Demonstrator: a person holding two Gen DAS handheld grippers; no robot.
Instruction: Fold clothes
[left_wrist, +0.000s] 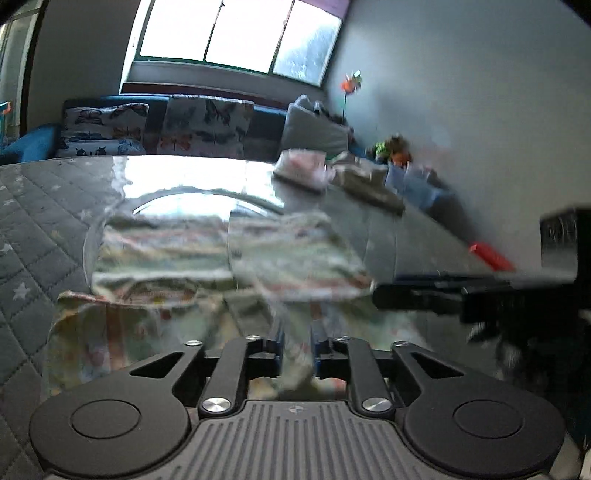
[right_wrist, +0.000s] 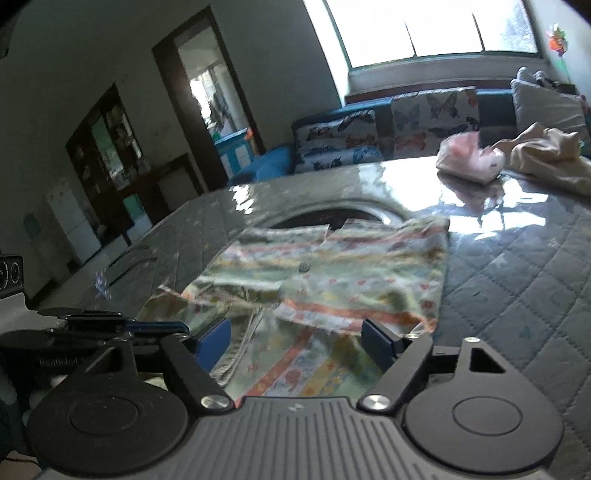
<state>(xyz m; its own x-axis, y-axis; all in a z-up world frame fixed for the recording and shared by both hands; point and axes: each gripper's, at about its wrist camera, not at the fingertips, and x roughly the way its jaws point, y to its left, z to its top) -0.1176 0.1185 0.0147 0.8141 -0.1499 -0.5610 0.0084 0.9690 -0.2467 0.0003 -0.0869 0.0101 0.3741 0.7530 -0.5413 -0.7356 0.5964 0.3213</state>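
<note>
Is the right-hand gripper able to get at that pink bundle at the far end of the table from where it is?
Probably not yet. The right gripper hangs open over the striped garment; the pink bundle lies far beyond it, though nothing blocks the way.

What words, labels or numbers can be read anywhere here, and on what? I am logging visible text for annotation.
None can be read with certainty.
Pale lettering on the dark body beside the right hand-held gripper: too blurred.
Small round mark on the striped garment: too small.
Left wrist view: no text visible.
</note>
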